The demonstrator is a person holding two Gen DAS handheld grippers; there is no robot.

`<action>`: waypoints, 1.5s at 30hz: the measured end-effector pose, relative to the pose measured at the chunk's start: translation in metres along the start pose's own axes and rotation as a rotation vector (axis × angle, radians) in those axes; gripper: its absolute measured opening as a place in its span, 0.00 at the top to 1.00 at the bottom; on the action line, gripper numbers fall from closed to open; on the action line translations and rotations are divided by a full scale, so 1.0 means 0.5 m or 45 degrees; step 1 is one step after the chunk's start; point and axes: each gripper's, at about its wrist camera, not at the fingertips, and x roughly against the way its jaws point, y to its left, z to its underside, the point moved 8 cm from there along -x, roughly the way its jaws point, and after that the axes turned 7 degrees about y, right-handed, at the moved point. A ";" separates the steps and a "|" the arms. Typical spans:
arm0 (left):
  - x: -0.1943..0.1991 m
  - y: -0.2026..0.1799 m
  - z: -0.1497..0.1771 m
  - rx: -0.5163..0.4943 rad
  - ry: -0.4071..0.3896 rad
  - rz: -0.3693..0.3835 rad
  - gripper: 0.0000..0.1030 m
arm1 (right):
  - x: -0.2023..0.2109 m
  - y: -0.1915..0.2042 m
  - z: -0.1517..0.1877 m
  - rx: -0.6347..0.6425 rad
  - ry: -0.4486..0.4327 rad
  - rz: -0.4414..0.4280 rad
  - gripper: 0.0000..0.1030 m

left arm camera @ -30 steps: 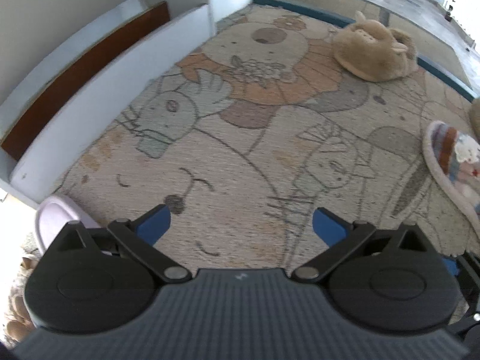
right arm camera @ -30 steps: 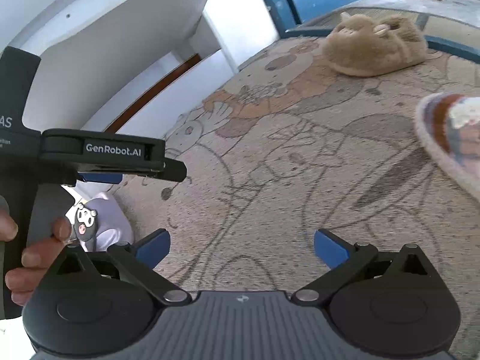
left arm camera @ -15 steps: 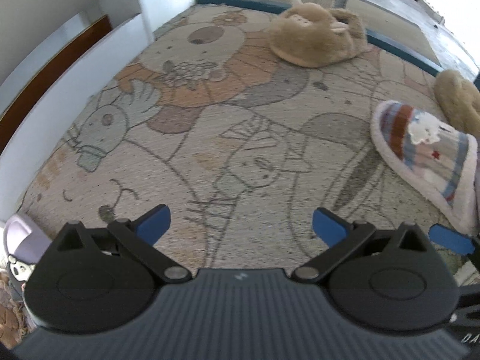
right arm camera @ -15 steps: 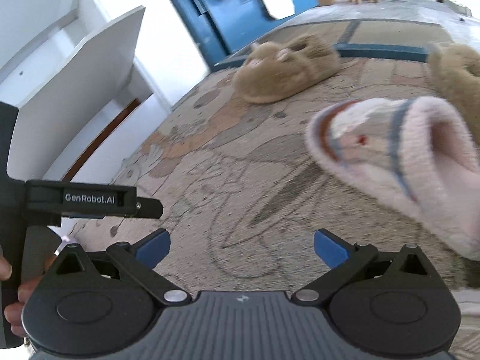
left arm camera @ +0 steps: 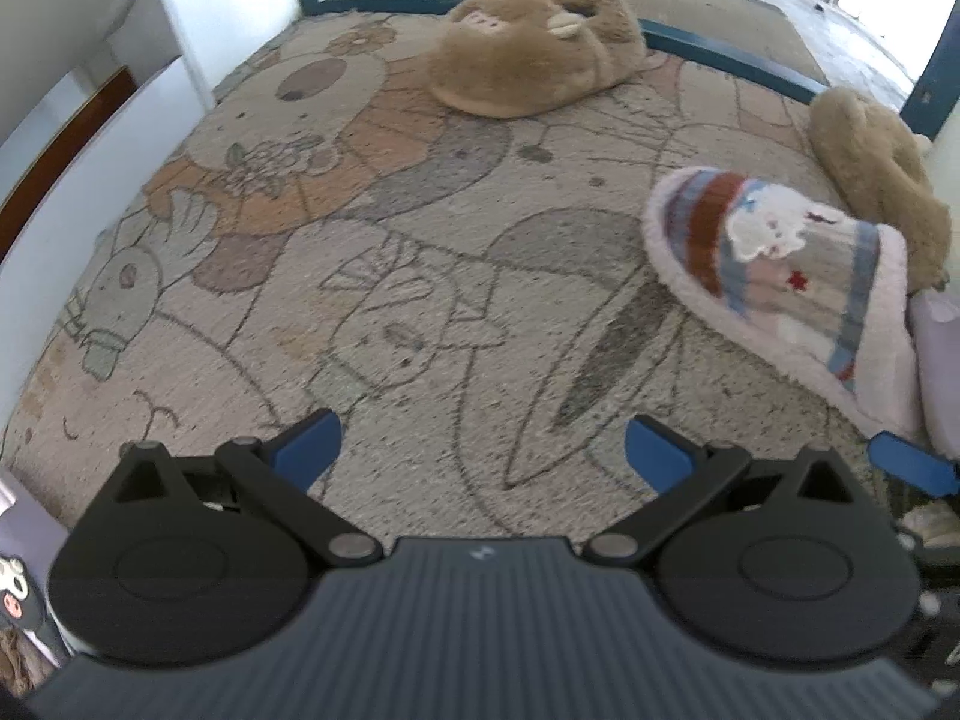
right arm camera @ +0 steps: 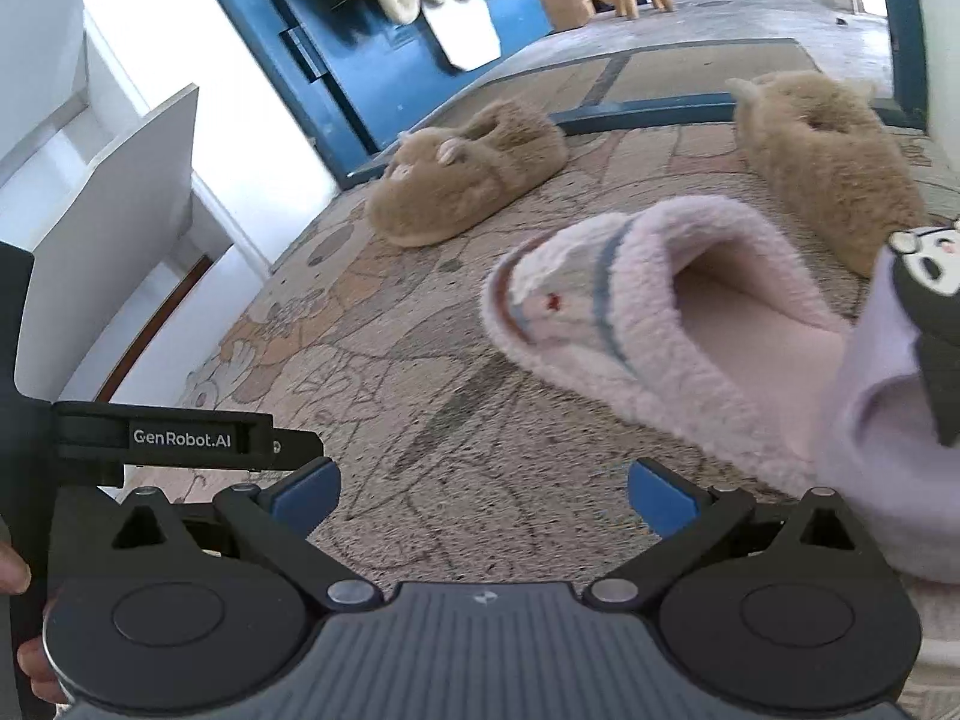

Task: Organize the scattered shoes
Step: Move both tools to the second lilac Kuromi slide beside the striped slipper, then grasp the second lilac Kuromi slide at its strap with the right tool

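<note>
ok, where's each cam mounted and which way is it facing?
Left wrist: on the left gripper, low over the rug, looking forward between its open blue fingers at the striped slipper and two brown furry slippers; the right gripper's blue tip shows at the right edge.
Right wrist: on the right gripper, facing the striped slipper's opening, the blue door beyond; a hand on the left gripper shows at left.
Shared: rug, striped slipper, both brown slippers.

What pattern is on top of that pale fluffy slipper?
The pale fluffy slipper has rust-red, blue and grey stripes with a white animal patch, clearest in the left wrist view.
</note>
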 end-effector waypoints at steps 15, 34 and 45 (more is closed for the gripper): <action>0.058 -0.163 -0.085 -0.282 -0.078 0.181 0.00 | 0.073 0.003 -0.022 0.092 -0.068 0.056 0.00; 0.044 -0.283 -0.055 -0.333 -0.019 0.374 0.00 | 0.212 -0.177 -0.045 -0.007 -0.201 0.483 0.00; 0.027 -0.381 -0.047 -0.408 0.032 0.489 0.00 | 0.181 -0.280 -0.015 -0.159 -0.113 0.487 0.00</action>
